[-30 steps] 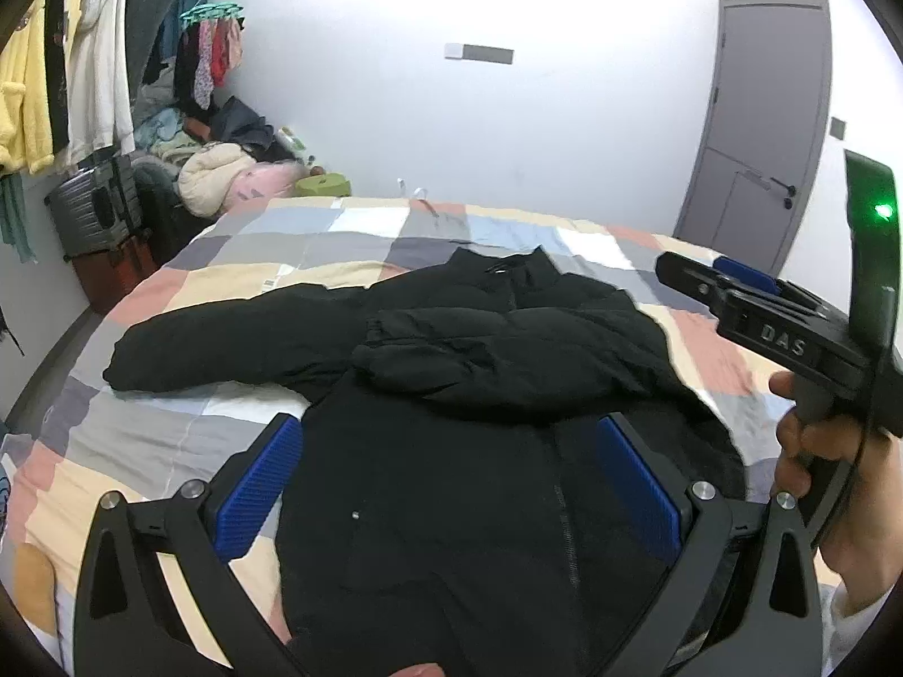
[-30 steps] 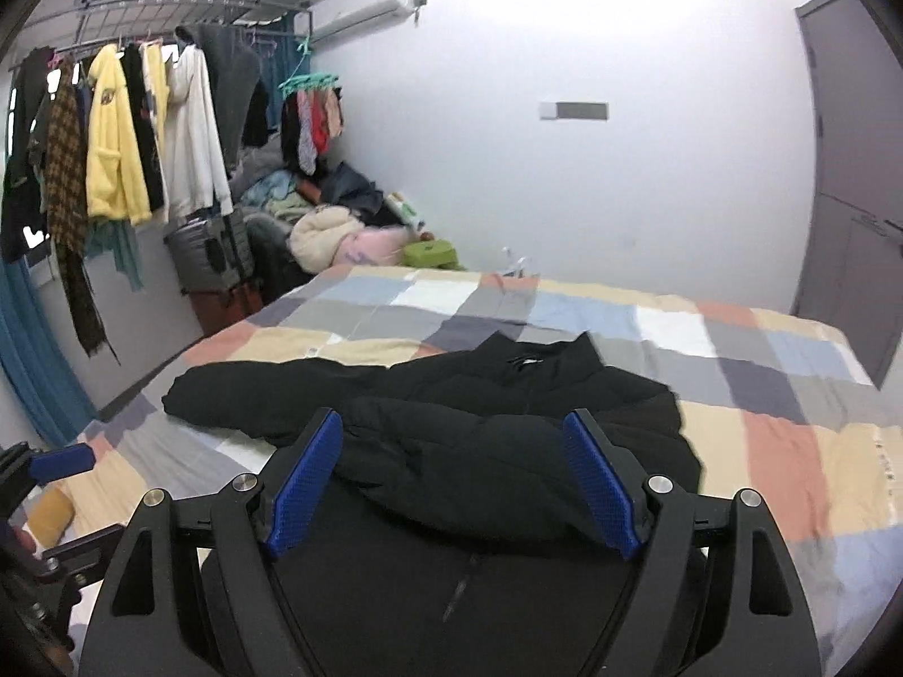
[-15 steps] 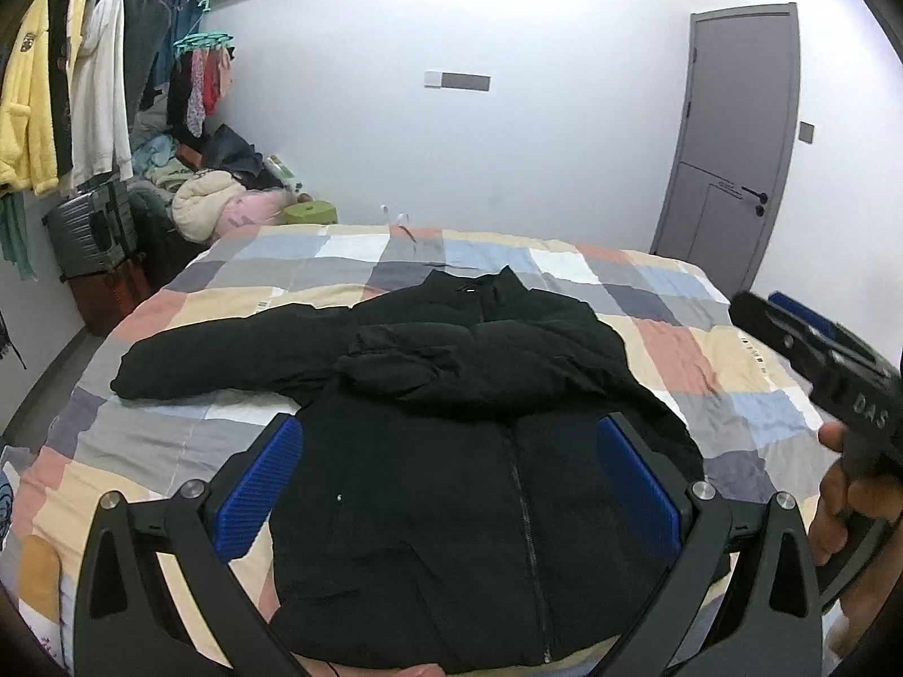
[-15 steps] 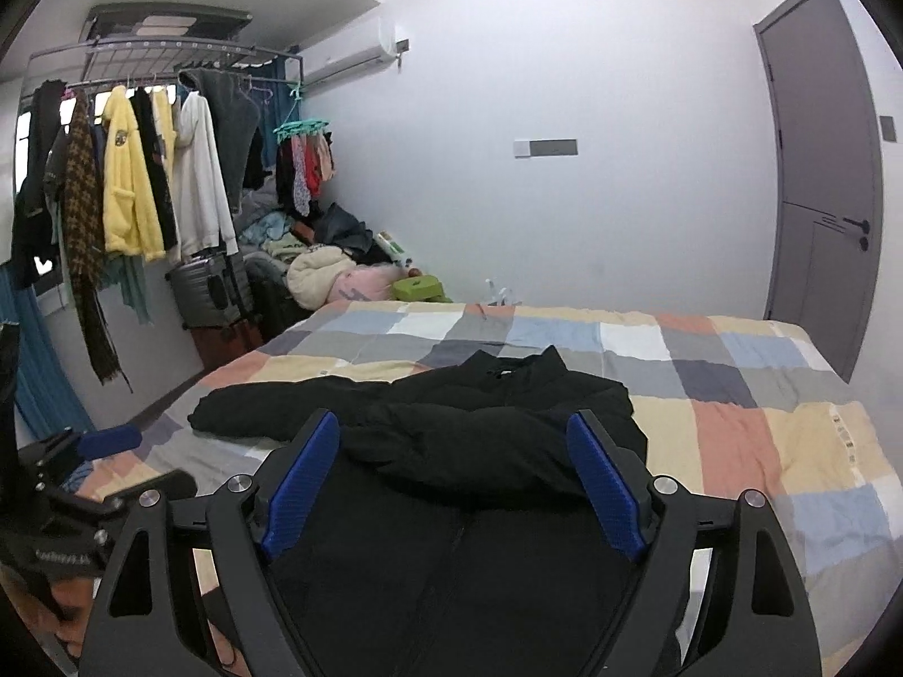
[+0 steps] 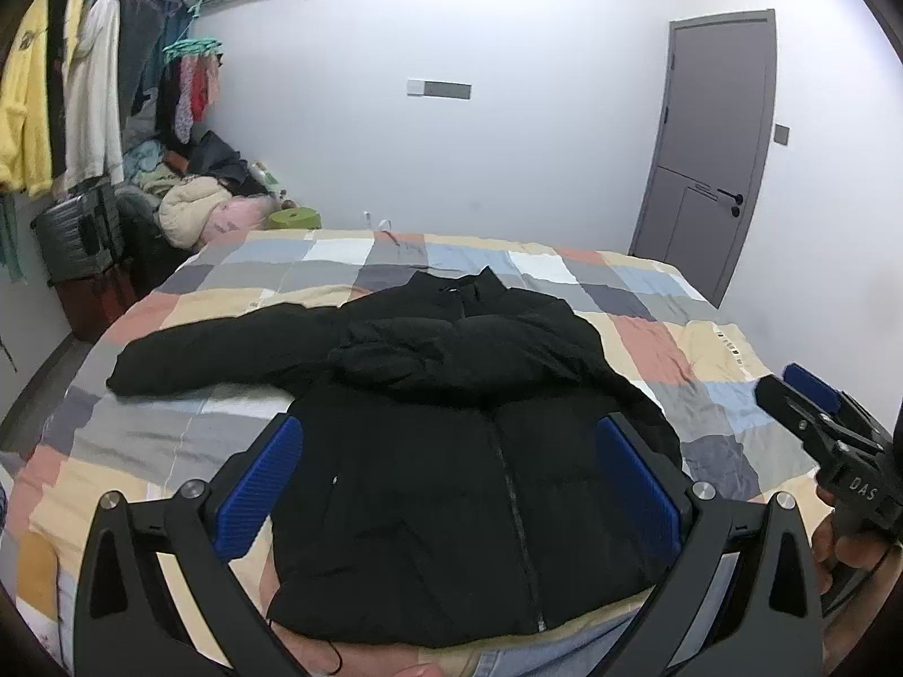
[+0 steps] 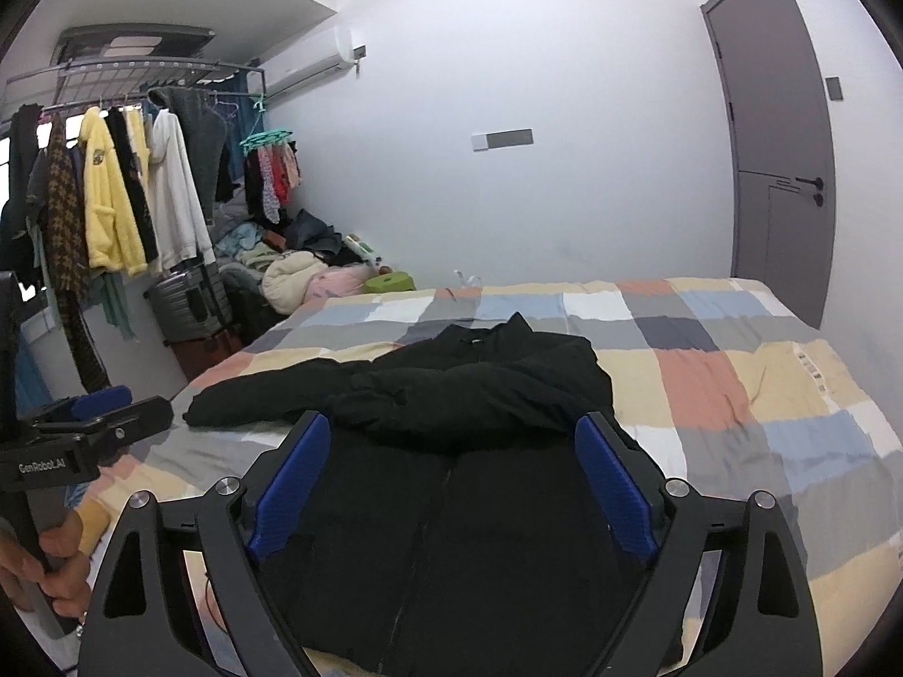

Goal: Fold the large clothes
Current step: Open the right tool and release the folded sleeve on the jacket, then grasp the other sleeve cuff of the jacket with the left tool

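A black padded jacket (image 5: 451,479) lies front up on the checked bedspread (image 5: 649,338), collar toward the far wall. Its right sleeve is folded across the chest; its left sleeve (image 5: 226,350) stretches out to the left. The jacket also shows in the right wrist view (image 6: 451,508). My left gripper (image 5: 451,479) is open and empty, held above the jacket's lower half. My right gripper (image 6: 454,485) is open and empty, above the hem. Each gripper shows at the other view's edge, the right one (image 5: 812,417) and the left one (image 6: 90,423).
A clothes rack with hanging garments (image 6: 113,197) stands at the left wall, with a grey suitcase (image 6: 186,304) and a pile of clothes (image 6: 299,276) below it. A grey door (image 5: 711,152) is at the right of the bed.
Both grippers have pulled back and up from the jacket, so more of the bed and room shows. The jacket has not moved. Both stay open.
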### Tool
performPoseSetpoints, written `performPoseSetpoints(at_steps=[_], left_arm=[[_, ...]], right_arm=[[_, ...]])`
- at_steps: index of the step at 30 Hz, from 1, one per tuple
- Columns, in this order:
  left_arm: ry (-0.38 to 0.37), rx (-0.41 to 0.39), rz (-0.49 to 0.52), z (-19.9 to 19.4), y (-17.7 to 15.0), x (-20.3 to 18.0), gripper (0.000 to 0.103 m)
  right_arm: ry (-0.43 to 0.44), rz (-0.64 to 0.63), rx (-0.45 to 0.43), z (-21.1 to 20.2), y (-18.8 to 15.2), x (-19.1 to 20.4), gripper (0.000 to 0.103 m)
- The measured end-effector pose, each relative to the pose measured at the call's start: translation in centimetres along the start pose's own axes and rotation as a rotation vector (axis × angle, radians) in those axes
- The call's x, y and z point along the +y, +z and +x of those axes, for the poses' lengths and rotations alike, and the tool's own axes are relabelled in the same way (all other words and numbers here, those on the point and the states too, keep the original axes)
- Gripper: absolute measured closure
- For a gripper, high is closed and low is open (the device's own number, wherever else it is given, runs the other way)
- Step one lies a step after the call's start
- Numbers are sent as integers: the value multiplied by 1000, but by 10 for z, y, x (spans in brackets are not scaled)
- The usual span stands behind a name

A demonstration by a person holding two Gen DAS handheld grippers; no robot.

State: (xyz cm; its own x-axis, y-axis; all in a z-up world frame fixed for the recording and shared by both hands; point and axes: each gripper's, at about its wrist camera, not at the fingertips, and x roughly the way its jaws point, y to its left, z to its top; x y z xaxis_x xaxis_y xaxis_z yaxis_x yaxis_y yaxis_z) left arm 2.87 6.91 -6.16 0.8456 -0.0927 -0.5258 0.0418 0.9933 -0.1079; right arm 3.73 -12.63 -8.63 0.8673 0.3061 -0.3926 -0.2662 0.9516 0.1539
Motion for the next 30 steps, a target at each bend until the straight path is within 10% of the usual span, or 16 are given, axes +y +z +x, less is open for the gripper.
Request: performPoseSetpoints(at_steps=[17, 30], left_arm=[[52, 14, -172, 32, 10, 137, 0], [-38, 9, -606, 155, 13, 378, 0]], right_arm=[[-55, 14, 40, 10, -27, 13, 0], [-82, 53, 115, 63, -44, 23, 0]])
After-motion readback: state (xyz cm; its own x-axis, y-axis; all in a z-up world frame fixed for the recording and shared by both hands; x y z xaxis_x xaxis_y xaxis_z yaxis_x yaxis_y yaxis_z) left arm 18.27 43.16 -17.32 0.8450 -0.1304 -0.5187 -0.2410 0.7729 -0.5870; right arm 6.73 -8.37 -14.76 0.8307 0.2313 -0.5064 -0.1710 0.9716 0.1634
